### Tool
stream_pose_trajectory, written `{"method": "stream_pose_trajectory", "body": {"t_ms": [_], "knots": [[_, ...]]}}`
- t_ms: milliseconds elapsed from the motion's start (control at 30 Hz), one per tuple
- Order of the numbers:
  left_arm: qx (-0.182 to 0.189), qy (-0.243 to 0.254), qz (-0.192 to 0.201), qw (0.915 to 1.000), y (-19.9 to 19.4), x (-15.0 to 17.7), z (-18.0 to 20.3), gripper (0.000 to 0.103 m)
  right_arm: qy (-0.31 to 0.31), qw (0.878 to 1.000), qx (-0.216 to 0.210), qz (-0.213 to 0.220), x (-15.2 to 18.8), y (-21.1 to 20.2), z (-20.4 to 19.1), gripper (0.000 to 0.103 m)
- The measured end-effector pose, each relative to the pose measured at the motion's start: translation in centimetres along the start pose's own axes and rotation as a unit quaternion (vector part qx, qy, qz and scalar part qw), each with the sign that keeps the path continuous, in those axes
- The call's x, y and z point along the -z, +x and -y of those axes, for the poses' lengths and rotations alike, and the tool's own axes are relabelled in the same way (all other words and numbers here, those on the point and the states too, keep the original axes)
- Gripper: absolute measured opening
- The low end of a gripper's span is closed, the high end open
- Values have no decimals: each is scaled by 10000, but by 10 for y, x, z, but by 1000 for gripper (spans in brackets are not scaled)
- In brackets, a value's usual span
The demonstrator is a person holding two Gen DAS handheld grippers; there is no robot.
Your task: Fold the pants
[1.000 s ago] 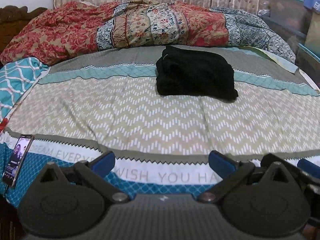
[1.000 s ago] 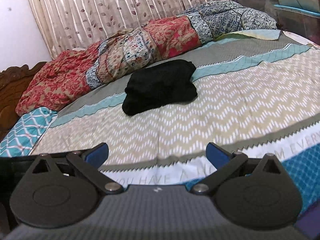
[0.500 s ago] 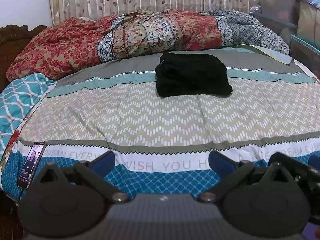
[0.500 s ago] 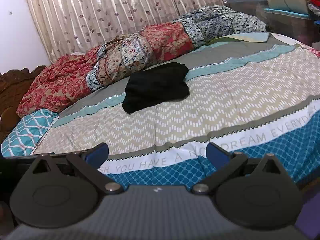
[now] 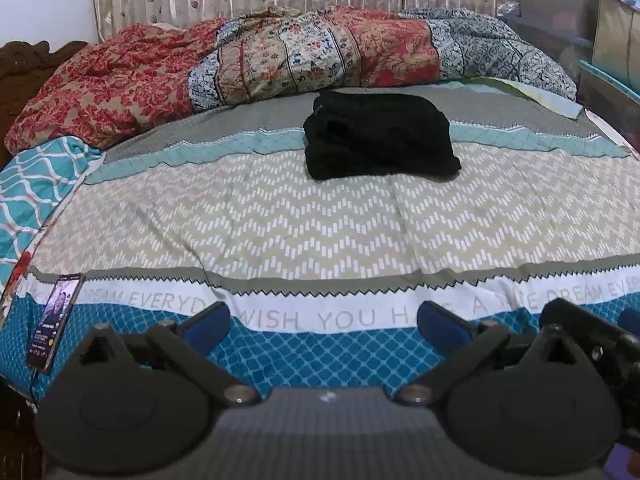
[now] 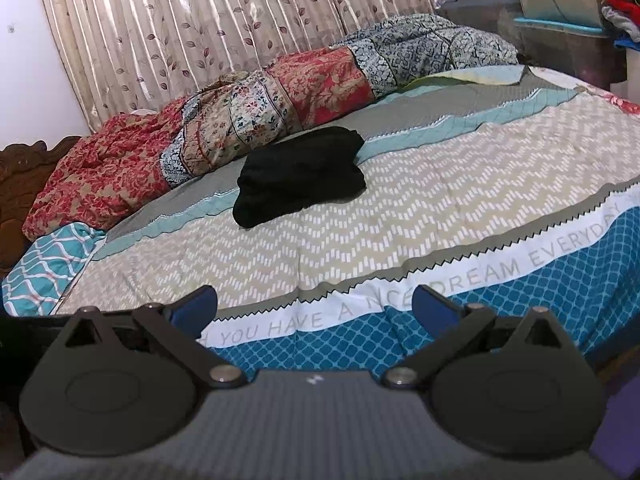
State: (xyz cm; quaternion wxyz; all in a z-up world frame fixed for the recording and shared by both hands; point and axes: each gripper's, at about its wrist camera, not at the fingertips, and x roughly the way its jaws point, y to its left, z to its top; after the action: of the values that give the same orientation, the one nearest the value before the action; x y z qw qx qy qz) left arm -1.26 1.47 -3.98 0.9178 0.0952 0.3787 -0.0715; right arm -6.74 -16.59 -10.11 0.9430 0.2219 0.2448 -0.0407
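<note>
The black pants [image 5: 380,136] lie folded in a compact bundle on the bed, near its far side; they also show in the right wrist view [image 6: 300,174]. My left gripper [image 5: 324,330] is open and empty, held back past the bed's near edge, far from the pants. My right gripper [image 6: 314,308] is open and empty too, also back at the near edge, to the right of the left one. Part of the right gripper [image 5: 592,344] shows at the lower right of the left wrist view.
A patterned bedspread [image 5: 320,232] covers the bed. A rumpled red and blue quilt [image 5: 280,60] lies along the far side by the curtain. A phone [image 5: 54,320] with a lit screen lies at the near left edge. Storage boxes [image 5: 600,40] stand at the right.
Both grippers have drawn back from the bed and away from the pants; more of the bed's near blue edge now shows. The folded pants have not moved.
</note>
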Motion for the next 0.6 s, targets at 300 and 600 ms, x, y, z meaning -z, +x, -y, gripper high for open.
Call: {"method": "stream_pose_trajectory", "body": {"t_ms": [300,600], "knots": [[-139,173,-205,9995,9,10,5,103,204,9996,45,-191,4,4,7,103],[-335,196,-765,9963,27,22,3,103,396,9983,36,-418,7,11,17,103]]}}
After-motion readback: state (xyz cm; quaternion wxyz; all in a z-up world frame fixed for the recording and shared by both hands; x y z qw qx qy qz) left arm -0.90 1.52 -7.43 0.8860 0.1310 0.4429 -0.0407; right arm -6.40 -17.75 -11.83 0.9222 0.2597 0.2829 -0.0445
